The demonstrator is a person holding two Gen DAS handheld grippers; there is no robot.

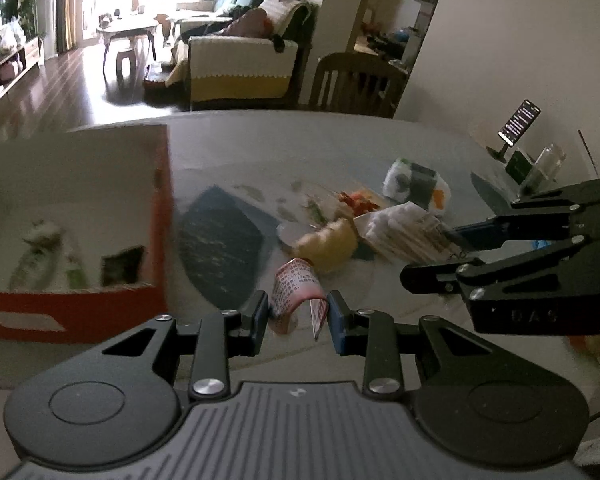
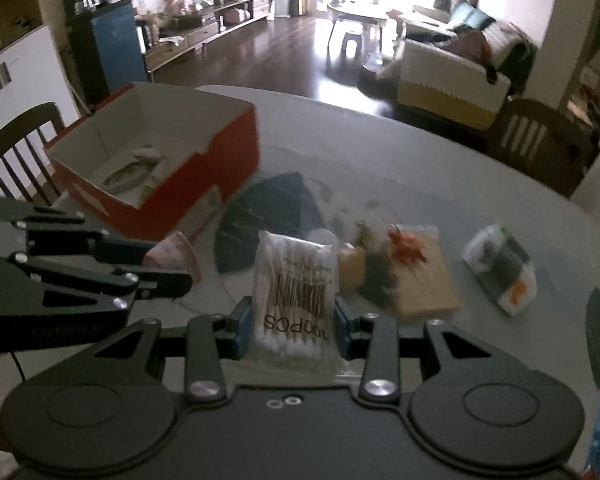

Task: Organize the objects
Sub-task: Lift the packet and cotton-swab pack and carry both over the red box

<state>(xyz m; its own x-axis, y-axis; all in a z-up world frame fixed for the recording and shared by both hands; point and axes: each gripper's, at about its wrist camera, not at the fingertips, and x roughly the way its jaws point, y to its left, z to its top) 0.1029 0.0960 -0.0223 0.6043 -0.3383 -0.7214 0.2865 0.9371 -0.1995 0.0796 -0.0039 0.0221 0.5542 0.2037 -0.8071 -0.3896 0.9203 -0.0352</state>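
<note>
My left gripper [image 1: 298,320] is shut on a curled pink printed packet [image 1: 296,284], held just above the grey table [image 1: 340,140]. Beside it on the left stands an open red box [image 1: 158,240] with a green-and-white item inside. My right gripper [image 2: 294,328] is shut on a clear bag of cotton swabs [image 2: 292,280] marked 100PCS. The left wrist view shows the right gripper [image 1: 426,254] at the right with that bag [image 1: 400,228]. In the right wrist view, the left gripper [image 2: 171,264] holds the pink packet [image 2: 176,252] near the red box [image 2: 160,160].
On the table lie a beige pad [image 2: 424,288] with small red and green items, a yellow lump [image 1: 328,244], and a white packet [image 2: 500,276]. A phone on a stand [image 1: 518,120] sits at the far right. Wooden chairs [image 1: 356,84] ring the table.
</note>
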